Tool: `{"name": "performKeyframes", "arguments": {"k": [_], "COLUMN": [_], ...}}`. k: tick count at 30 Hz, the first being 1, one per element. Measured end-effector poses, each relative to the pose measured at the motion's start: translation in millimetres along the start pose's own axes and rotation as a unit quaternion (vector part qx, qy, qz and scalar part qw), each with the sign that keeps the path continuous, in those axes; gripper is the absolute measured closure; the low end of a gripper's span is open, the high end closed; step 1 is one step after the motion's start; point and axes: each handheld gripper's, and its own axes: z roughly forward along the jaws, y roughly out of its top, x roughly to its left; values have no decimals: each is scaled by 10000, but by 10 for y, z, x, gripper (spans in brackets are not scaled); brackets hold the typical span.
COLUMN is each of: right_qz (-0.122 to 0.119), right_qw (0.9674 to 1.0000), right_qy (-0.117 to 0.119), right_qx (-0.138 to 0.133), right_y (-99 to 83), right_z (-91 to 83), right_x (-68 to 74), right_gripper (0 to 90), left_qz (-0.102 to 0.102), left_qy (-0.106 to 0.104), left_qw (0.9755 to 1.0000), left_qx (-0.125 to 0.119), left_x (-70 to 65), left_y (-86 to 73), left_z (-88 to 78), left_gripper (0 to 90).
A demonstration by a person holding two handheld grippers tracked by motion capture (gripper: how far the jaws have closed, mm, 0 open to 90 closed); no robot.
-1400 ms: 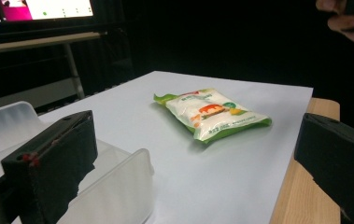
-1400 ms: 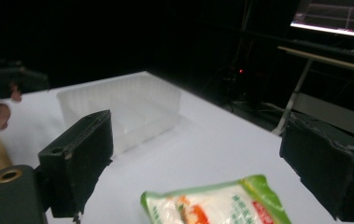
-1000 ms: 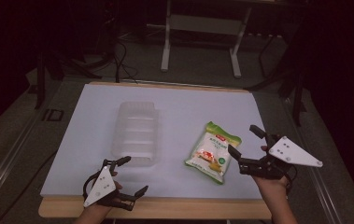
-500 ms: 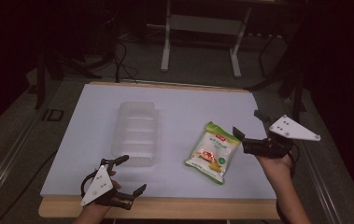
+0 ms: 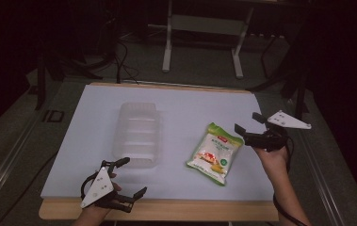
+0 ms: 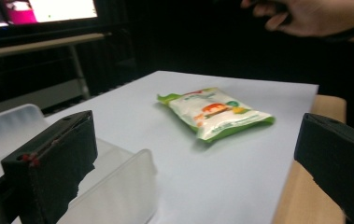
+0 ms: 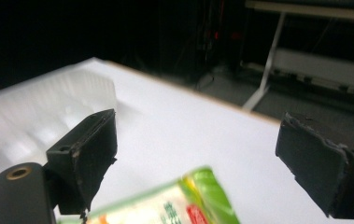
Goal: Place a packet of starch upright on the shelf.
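the high view showed the whole white counter (image 5: 181, 108), with the snack bag (image 5: 214, 152) lying flat beside the clear tray (image 5: 137, 134). the right gripper (image 5: 248, 122) was spread wide just past the bag's top. its own view cut the bag off, blurry. the left gripper (image 5: 129, 178) was spread too, near the front edge. the room was dark.

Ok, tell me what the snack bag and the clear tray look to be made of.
Snack bag: looks like thin plastic film with a glossy finish, going by the sheen, the printed green-and-white face and the crimped end. Clear tray: apparently thin moulded plastic, translucent and slightly frosted; the white table shows through its ribbed compartments.
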Motion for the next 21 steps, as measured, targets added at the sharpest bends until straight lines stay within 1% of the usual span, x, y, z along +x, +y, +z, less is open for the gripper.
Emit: {"name": "performKeyframes", "arguments": {"k": [1, 2, 3, 4, 5, 6, 7, 8, 9, 10, 11, 12, 13, 14, 15, 16, 17, 18, 19, 20, 21], "right_qz": [0, 28, 67, 53, 75, 144, 153, 206, 356, 415, 446, 356, 379, 485, 444, 543, 589, 589, 481, 715, 610], "right_qw": [10000, 10000, 9996, 9994, 9992, 9989, 9985, 9981, 9971, 9960, 9946, 9942, 9930, 9915, 9910, 9896, 9890, 9890, 9882, 9854, 9859], "right_qy": [0, 33, -90, -118, -120, -58, -113, -38, 34, 24, 94, -43, -52, -63, -197, -180, -184, -184, -285, -225, -340], "right_qx": [0, 42, 274, 330, 387, 444, 515, 586, 673, 796, 934, 1013, 1116, 1204, 1244, 1319, 1345, 1345, 1425, 1529, 1522], "right_y": [0, -37, -135, -199, -248, -282, -345, -393, -443, -491, -536, -593, -624, -667, -704, -758, -790, -790, -833, -945, -976], "right_z": [0, 33, 128, 174, 212, 245, 292, 334, 380, 427, 475, 519, 548, 582, 599, 626, 643, 643, 662, 705, 708], "right_x": [0, -17, -45, -56, -63, -79, -87, -97, -119, -132, -143, -144, -160, -188, -204, -247, -265, -265, -273, -331, -322], "right_gripper": [128, 132, 134, 152, 153, 153, 153, 153, 153, 154, 153, 154, 153, 154, 178, 179, 179, 179, 179, 177, 177], "left_qz": [0, 34, 12, 21, 11, -7, 7, 42, 26, -8, 22, 17, -18, -24, -4, 7, 10, 10, -48, -72, -70], "left_qy": [0, 11, -1, 16, -18, -62, -36, -65, -101, -111, -122, -142, -141, -134, -138, -118, -79, -79, -56, -47, -51], "left_qw": [10000, 10000, 10000, 10000, 10000, 10000, 10000, 10000, 9999, 9999, 9999, 9999, 9999, 9999, 9999, 9999, 9999, 9999, 10000, 9999, 9999], "left_qx": [0, 6, -4, -23, -5, 36, 57, 58, 71, 69, 63, 55, 25, 7, -31, -44, -64, -64, -67, -75, -54], "left_x": [0, -7, -7, -10, -9, -10, -17, -24, -29, -35, -44, -48, -50, -49, -48, -47, -43, -43, -23, -15, -8], "left_y": [0, 6, 12, 14, 16, 19, 20, 22, 26, 31, 39, 46, 55, 66, 76, 83, 88, 88, 96, 95, 96], "left_z": [0, -4, -8, -10, -9, -3, 0, 0, 0, -2, -4, -7, -12, -20, -28, -32, -40, -40, -51, -57, -62], "left_gripper": [0, 0, 0, 0, 0, 0, 0, 0, 0, 0, 0, 0, 0, 0, 0, 0, 0, 0, 0, 0, 0]}}
